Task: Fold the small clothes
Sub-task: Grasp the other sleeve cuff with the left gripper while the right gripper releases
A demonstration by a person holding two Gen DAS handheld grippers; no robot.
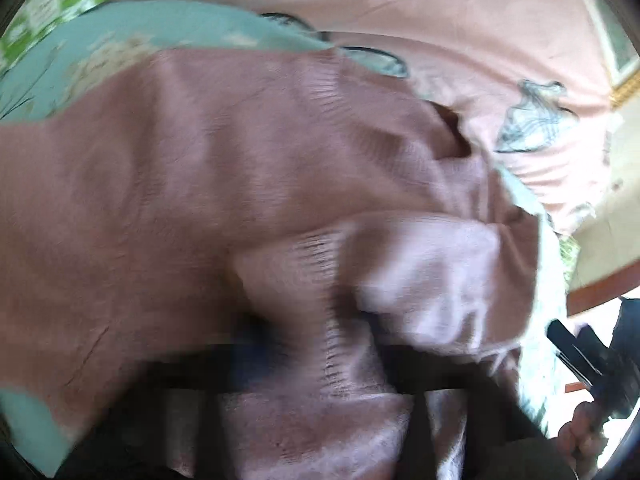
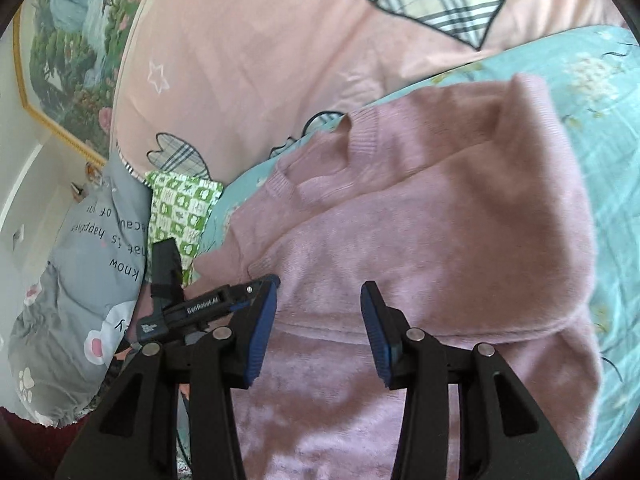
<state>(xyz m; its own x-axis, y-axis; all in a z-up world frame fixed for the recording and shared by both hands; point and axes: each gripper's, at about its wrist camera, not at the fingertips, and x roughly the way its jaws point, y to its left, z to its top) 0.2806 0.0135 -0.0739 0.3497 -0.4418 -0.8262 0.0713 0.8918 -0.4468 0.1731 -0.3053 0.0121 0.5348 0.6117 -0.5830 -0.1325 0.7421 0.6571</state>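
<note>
One pink knitted sweater [image 2: 420, 240] lies on a bed, spread over a teal floral sheet [image 2: 580, 64] — two pillows sit beside it. The right gripper [image 2: 318, 320] angles down over the sweater, jaws apart and empty. The left gripper [image 1: 320, 380] — heavily blurred — is clamped together on a sweater fold.

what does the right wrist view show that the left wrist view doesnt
Only the right wrist view shows the right tool open above the pink sweater, a grey printed pillow and a framed picture. Only the left wrist view, blurred, shows knit fabric bunched over the left tool and a hand at its lower right. Both show the sweater on the teal sheet and the pink quilt.
</note>
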